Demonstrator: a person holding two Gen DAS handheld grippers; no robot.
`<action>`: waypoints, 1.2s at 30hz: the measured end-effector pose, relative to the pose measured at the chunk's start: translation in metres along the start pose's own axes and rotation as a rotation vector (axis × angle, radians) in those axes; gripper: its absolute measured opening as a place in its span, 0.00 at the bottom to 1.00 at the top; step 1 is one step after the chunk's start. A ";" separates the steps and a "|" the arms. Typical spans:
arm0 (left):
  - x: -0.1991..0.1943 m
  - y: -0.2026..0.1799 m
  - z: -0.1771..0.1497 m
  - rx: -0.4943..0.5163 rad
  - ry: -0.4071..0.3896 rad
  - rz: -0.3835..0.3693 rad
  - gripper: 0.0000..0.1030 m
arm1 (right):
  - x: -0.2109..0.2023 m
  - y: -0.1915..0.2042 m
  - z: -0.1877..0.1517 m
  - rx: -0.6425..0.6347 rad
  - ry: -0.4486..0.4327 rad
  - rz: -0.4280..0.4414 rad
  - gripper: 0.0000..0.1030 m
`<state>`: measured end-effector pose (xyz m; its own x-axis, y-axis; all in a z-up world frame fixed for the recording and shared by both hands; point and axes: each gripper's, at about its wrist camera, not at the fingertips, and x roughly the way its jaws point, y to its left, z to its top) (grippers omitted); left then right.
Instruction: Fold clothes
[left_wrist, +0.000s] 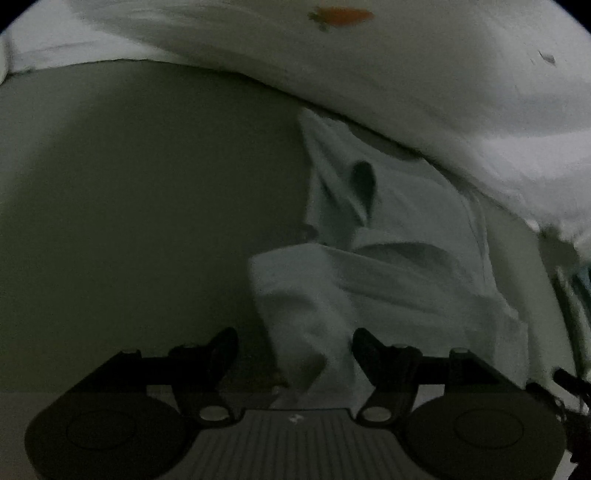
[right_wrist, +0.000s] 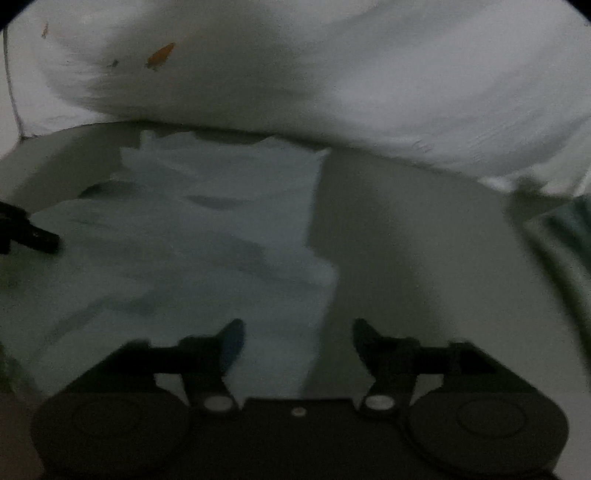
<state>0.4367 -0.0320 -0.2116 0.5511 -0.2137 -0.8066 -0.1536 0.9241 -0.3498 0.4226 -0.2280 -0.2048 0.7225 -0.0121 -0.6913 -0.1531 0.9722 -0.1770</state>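
Dim light, grainy all over. Flat pale grey-green surface (left_wrist: 129, 221) underneath, plain and bare to the left in the left wrist view, bare to the right in the right wrist view. Beyond it, a big white puffy bedding mass (left_wrist: 406, 92) bulging across the top of both views, with a small orange carrot-like print (left_wrist: 340, 16) and a tiny dark mark near it.

Pale blue-white garment (left_wrist: 388, 266) lying rumpled on the surface, far end tucked against the bedding, folds and one dark pocket of shadow in the middle. Near corner reaching down between the spread fingers of the left gripper (left_wrist: 294, 347), no pinch visible, jaws standing wide. Right gripper (right_wrist: 298, 339) also wide apart, straddling the garment's right edge, nothing clamped.

Left gripper's black fingertip poking in at the left edge of the right wrist view, over the cloth. Dark bits at the lower right of the left wrist view, too murky to name. Right margin of both views smeared: something greenish, cut off, unreadable. Type of garment impossible to tell.
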 end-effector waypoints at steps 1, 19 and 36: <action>-0.007 0.004 -0.002 -0.023 0.002 -0.004 0.76 | -0.007 0.001 -0.004 -0.036 -0.015 -0.033 0.76; -0.045 0.052 -0.117 -0.483 0.182 -0.365 0.99 | -0.068 0.090 -0.113 -0.783 -0.187 -0.079 0.95; -0.011 0.034 -0.112 -0.602 0.211 -0.452 1.00 | -0.014 0.106 -0.076 -0.884 -0.299 -0.136 0.99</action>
<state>0.3334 -0.0334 -0.2679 0.5082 -0.6395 -0.5769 -0.4035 0.4150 -0.8155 0.3446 -0.1429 -0.2669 0.8958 0.0674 -0.4392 -0.4225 0.4357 -0.7948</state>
